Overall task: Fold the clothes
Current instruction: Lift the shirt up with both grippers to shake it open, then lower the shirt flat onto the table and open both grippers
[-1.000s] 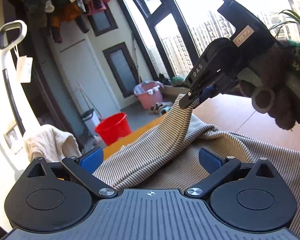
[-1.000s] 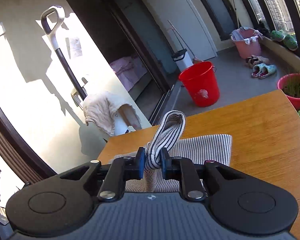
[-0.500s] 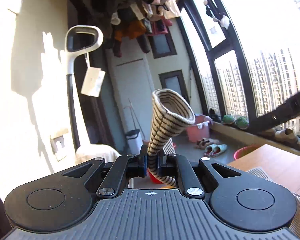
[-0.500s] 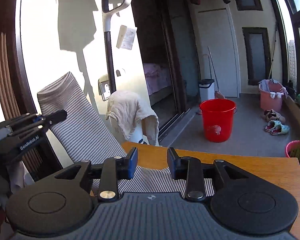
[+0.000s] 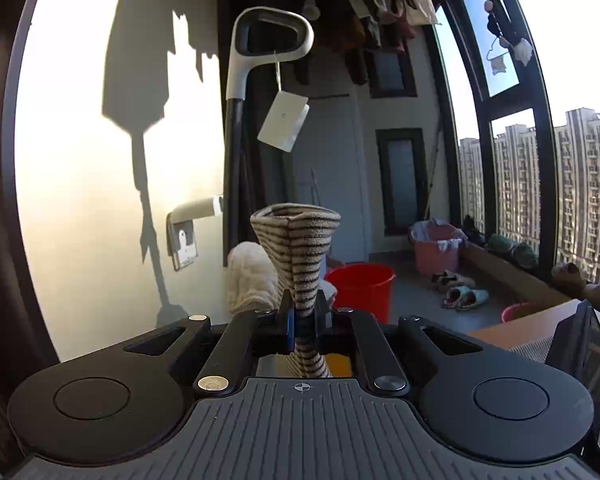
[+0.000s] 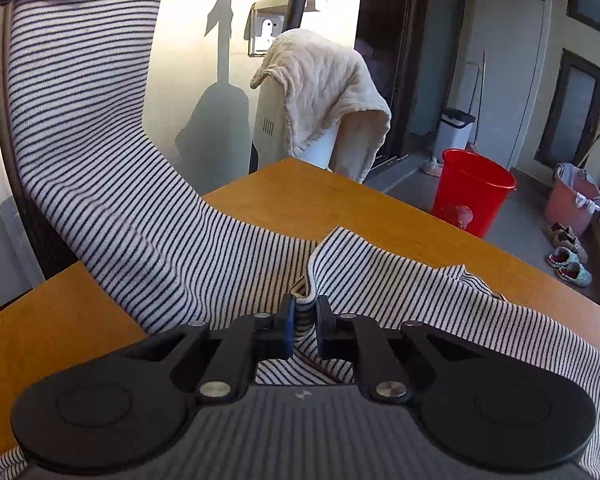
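Observation:
A striped shirt (image 6: pixel 228 264) lies partly on a wooden table (image 6: pixel 308 196). My left gripper (image 5: pixel 305 322) is shut on the cuff of its sleeve (image 5: pixel 300 248) and holds it high in the air. In the right wrist view the sleeve (image 6: pixel 80 120) rises from the table to the left gripper at the top left corner. My right gripper (image 6: pixel 305 320) is shut on a folded edge of the shirt (image 6: pixel 320 268) low over the table.
A red bucket (image 6: pixel 472 192) and a pink basket (image 6: pixel 572 196) stand on the floor beyond the table. A beige towel (image 6: pixel 324 92) hangs over a white appliance by the far table edge. A vacuum handle (image 5: pixel 268 40) stands by the wall.
My left gripper closed on the sleeve cuff and lifted it high. My right gripper let go of the cuff, moved down, and closed on an edge of the shirt on the table.

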{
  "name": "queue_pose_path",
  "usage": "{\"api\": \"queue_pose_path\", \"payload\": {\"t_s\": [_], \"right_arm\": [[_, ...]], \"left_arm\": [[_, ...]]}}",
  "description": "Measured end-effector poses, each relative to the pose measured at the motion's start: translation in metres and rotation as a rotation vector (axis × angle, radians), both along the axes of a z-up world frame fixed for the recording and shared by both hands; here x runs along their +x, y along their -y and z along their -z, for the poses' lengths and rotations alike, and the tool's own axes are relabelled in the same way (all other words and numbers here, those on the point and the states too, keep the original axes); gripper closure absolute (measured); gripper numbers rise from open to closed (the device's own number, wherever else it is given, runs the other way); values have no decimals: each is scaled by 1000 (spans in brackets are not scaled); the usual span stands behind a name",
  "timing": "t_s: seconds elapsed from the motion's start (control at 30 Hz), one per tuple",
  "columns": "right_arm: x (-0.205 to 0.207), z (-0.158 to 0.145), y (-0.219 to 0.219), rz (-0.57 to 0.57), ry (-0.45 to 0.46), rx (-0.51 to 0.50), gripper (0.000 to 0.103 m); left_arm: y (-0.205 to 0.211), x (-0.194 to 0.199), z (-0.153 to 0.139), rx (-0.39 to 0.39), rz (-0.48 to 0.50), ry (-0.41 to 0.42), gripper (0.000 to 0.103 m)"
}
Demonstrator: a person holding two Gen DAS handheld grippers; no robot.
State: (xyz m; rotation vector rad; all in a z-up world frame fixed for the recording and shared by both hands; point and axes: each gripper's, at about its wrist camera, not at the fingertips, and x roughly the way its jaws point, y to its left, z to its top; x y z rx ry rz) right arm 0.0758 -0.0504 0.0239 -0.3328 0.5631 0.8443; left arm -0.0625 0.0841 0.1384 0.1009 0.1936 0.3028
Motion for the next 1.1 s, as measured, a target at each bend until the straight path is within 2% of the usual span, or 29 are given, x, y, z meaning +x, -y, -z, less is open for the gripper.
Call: {"api": "queue_pose_path", "payload": {"t_s": [0.17,0.27,0.37,0.43,0.53,0.63,0.77,0.87,0.9,0.93,1.0,1.1], "right_arm": [[23,-74,110,218,137,118,94],[15,-130,180,338,299,179,94],[-4,-173,226,392,432,208,94],[-18,-179,244,388,458,197,94],[-38,-157,256,342,431,127,94],[-64,-102,261,281,287,46,93],[-93,-28,255,205,102,-50,92],[-115,-6,258,188,22,-49,83],[-120,-4,261,190,1,-36,72],[-125,-2,264,193,-20,-23,61],[-136,5,268,204,-67,-1,56],[-144,19,269,238,-134,16,56]], "left_arm": [[10,-4,6,-23,31,-19,93],[14,-3,7,-52,55,-32,93],[26,-1,7,-59,89,-46,92],[33,-1,8,-59,113,-61,90],[40,-4,14,-64,131,-94,88],[44,-11,27,-76,146,-153,87],[49,-29,61,-92,182,-292,83],[52,-50,87,-107,203,-402,77],[52,-58,92,-110,204,-426,69],[51,-67,97,-114,204,-452,54],[50,-81,104,-132,210,-498,34],[49,-96,114,-206,253,-546,34]]}}
